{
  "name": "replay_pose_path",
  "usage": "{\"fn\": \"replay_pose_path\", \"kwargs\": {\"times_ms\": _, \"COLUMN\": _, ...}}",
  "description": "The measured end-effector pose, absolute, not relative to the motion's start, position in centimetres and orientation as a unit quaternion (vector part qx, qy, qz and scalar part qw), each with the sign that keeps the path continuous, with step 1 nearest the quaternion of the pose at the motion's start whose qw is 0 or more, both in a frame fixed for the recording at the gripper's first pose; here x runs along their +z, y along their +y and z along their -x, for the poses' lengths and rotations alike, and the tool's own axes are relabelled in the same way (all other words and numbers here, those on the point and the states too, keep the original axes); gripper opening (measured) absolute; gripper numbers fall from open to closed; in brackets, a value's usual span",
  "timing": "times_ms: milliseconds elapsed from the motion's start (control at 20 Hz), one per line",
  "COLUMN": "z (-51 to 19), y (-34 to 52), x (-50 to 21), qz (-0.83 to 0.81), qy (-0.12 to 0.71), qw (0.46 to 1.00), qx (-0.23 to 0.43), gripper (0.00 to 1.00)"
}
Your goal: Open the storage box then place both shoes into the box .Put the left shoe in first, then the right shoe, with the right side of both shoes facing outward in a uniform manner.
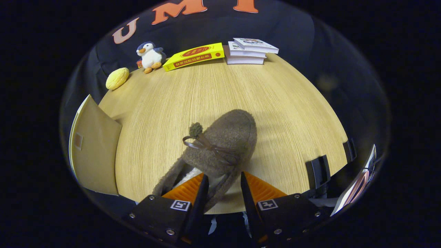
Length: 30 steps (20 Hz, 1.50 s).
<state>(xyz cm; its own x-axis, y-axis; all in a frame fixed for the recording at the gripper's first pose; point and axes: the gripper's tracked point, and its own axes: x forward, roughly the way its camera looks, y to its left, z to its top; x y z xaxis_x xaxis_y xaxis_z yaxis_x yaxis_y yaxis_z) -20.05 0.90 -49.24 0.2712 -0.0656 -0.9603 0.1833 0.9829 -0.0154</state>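
So the gripper has its two fingers set either side of the right wall of the brown fuzzy shoe, near the heel opening: one finger inside the shoe, the other outside it. Whether they're actually pinching that wall I can't tell; there's a visible gap and the shoe edge runs through it. The shoe lies on the wooden table, toe pointing away, bow and pompom on top.

My guess is this is the pick-up step for a shoe. Can't say if it's the left or right one from here. Next move would need a firm squeeze on that soft wall, then a lift and a carry to the tan box panel just off to the left, which looks like the open storage box or its lid.

Count, going outward: one shoe, one tan box panel, two black clips at the table's right edge, then at the far end one yellow round cushion, one penguin plush, one yellow book, and one stack of white books.
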Motion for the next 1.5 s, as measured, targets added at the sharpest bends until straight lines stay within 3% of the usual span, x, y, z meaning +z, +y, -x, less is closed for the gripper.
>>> {"fn": "replay_pose_path", "kwargs": {"times_ms": 200, "z": 18.8, "y": -0.4, "x": -50.4, "qz": -0.049, "qy": 0.579, "qw": 0.807, "qx": -0.104, "gripper": 0.44}}
{"fn": "replay_pose_path", "kwargs": {"times_ms": 350, "z": 18.6, "y": -0.9, "x": -50.9, "qz": -0.053, "qy": 0.588, "qw": 0.798, "qx": -0.121, "gripper": 0.23}}
{"fn": "replay_pose_path", "kwargs": {"times_ms": 550, "z": 18.1, "y": -1.3, "x": -50.8, "qz": -0.078, "qy": 0.592, "qw": 0.792, "qx": -0.129, "gripper": 0.07}}
{"fn": "replay_pose_path", "kwargs": {"times_ms": 950, "z": 15.1, "y": 2.6, "x": -44.8, "qz": -0.11, "qy": 0.576, "qw": 0.804, "qx": -0.099, "gripper": 0.04}}
{"fn": "replay_pose_path", "kwargs": {"times_ms": 1500, "z": 10.1, "y": 15.5, "x": -34.2, "qz": -0.108, "qy": 0.541, "qw": 0.834, "qx": 0.014, "gripper": 0.05}}
